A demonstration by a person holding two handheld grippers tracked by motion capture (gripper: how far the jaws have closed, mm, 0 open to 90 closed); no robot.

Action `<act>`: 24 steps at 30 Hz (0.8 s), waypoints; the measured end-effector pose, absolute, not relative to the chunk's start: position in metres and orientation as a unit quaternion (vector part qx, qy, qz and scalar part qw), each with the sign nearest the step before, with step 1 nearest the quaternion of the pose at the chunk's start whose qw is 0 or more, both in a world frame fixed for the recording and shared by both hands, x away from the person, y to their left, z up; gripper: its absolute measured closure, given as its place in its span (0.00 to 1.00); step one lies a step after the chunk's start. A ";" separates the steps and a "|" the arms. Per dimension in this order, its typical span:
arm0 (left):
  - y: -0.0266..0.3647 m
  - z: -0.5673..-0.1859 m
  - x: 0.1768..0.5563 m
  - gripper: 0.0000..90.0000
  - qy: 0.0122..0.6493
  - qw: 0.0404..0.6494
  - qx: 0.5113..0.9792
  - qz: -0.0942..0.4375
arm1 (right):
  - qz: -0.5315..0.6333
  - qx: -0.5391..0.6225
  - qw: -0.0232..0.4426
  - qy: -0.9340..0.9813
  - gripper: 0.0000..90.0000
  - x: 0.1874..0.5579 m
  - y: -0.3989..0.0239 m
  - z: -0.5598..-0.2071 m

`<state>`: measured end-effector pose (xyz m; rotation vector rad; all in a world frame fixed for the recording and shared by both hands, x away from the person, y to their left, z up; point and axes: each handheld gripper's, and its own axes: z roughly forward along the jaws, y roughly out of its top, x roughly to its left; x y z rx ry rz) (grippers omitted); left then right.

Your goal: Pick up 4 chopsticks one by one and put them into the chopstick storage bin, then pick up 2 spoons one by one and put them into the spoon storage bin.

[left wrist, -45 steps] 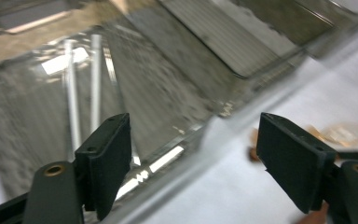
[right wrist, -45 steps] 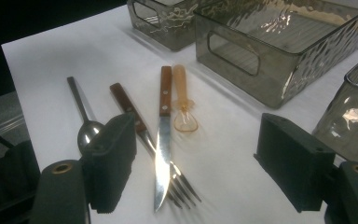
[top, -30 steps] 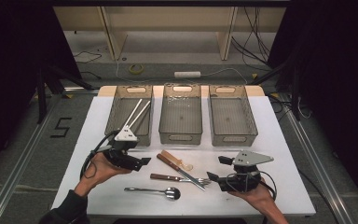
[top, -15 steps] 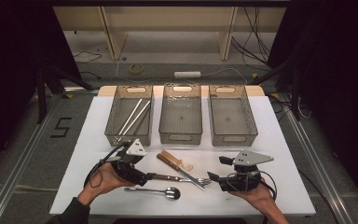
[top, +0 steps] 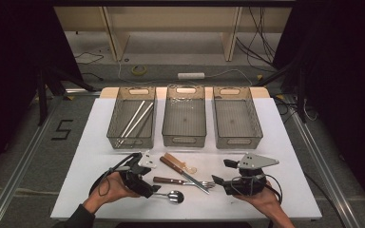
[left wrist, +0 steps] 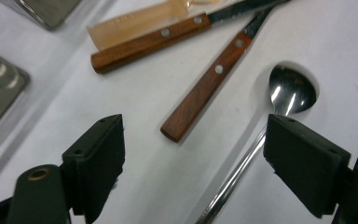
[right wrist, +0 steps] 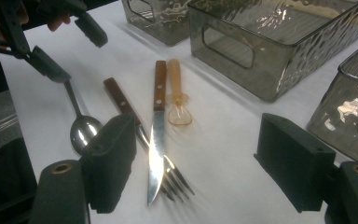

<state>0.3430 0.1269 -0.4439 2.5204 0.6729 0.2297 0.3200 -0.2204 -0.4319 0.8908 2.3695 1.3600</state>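
A metal spoon lies near the table's front edge. My left gripper is open at the spoon's handle. In the left gripper view the spoon runs up between the wide jaws, close to the right one, my left gripper touching nothing. A wooden-handled fork, a wooden-handled knife and an amber plastic spoon lie beyond. My right gripper is open, right of the cutlery. In the right gripper view my right gripper faces the knife, with nothing between its jaws.
Three clear bins stand in a row at the back: the left bin holds metal rods, while the middle bin and the right bin look empty. The white table has dark floor and cables around it.
My left gripper has come back from in front of the left bin toward the front edge and now sits at the spoon's handle. The right gripper has not moved.
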 end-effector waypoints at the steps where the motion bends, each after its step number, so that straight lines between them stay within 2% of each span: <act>1: 0.127 -0.445 0.342 0.22 0.249 0.257 0.930 0.084 | 0.469 0.307 0.134 0.817 0.32 0.320 -0.220 -0.432; 10: 0.123 -0.449 0.339 0.25 0.233 0.235 0.940 0.082 | 0.467 0.305 0.135 0.819 0.32 0.319 -0.219 -0.432; 24: 0.114 -0.455 0.331 0.50 0.187 0.203 0.959 0.066 | 0.462 0.307 0.135 0.821 0.32 0.319 -0.220 -0.432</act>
